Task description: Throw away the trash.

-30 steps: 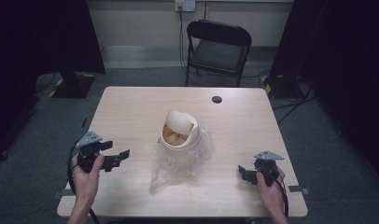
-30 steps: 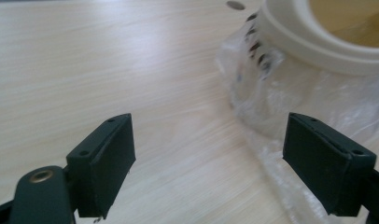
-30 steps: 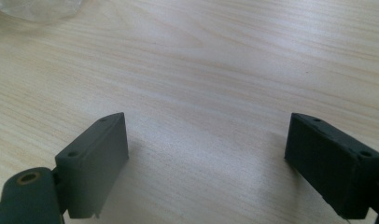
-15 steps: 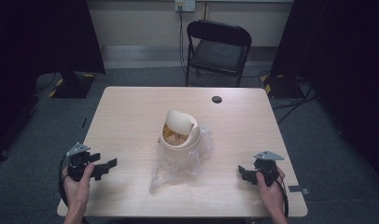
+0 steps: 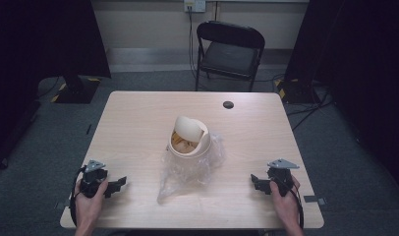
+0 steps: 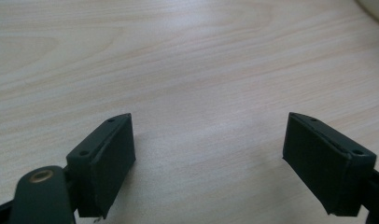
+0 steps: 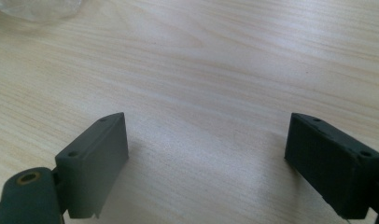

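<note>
Your bin (image 5: 189, 138) stands upright mid-table (image 5: 138, 123), mouth tipped toward you, on its clear bag (image 5: 187, 172). Your left gripper (image 5: 120, 183) and right gripper (image 5: 254, 181) rest low, released, pointing inward.

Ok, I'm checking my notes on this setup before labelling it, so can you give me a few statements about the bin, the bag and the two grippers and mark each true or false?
1. The cream bin stands near the middle of the table. True.
2. A clear plastic bag lies around the bin's base. True.
3. The left gripper is clamped on the bag. False: its jaws stand apart over bare wood, away from the bag.
4. The right gripper holds the bin's lid. False: it is open and holds nothing.
5. A small dark round thing lies near the table's far edge. True.
</note>
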Demonstrator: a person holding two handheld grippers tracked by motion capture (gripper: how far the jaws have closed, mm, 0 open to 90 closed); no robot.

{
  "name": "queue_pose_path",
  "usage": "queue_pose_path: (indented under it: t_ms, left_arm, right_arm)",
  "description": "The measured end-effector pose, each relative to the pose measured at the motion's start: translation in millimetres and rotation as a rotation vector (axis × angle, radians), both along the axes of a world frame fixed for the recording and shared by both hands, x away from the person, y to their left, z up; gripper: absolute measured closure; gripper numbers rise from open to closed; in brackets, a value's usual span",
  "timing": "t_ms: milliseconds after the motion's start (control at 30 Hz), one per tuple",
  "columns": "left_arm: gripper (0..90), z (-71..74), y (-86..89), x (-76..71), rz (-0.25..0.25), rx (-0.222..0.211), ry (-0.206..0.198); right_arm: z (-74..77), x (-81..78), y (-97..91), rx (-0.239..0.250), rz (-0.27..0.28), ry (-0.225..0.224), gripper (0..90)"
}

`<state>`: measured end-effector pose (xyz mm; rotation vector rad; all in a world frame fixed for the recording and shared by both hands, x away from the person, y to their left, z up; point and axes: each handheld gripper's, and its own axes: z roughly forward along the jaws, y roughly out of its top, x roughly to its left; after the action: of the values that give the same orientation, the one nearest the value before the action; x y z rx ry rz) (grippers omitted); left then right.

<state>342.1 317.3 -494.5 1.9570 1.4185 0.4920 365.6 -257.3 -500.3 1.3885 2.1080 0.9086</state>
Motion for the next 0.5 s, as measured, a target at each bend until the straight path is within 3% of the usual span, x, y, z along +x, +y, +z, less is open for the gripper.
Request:
queue_pose_path:
  t_ms: [167,300,500]
  left_arm:
    - [15.6,-3.5,-7.1,1.3,-0.006,0.062,-0.032]
    - [12.0,-6.5,-10.1,1.1,0.011,0.053,-0.053]
    - [9.6,-8.0,-8.7,2.5,-0.002,0.053,-0.064]
  right_arm:
    - [0.0,0.0,0.0,0.000,0.000,0.000,12.4]
    - [0.0,0.0,0.0,0.000,0.000,0.000,12.4]
    - [0.0,0.0,0.0,0.000,0.000,0.000,12.4]
